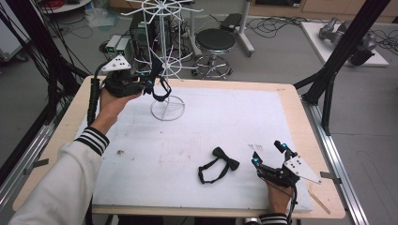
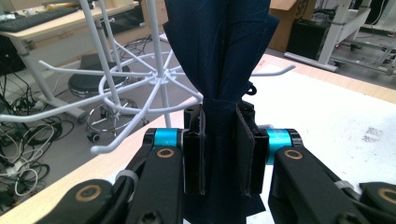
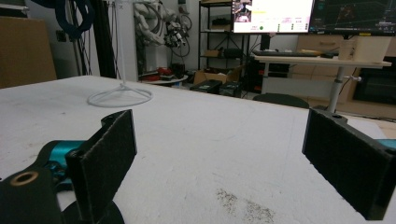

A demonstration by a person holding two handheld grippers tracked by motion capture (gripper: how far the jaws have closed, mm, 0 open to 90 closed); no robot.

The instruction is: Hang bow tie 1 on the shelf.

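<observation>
At 10 o'clock on the table, the left gripper (image 1: 151, 83) clamps a dark bow tie (image 2: 219, 70) by its knot, beside the white rack (image 1: 165, 51). Soft, light fabric: grip the knot. At 5 o'clock, the right gripper (image 1: 268, 154) rests wide open, empty.

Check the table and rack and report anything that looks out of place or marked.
Nothing is damaged. One bow tie lies loose on the white mat, strap sprawled, away from the white rack. Small dark smudges mark the mat. The left tongs grip another bow tie at the rack.
</observation>
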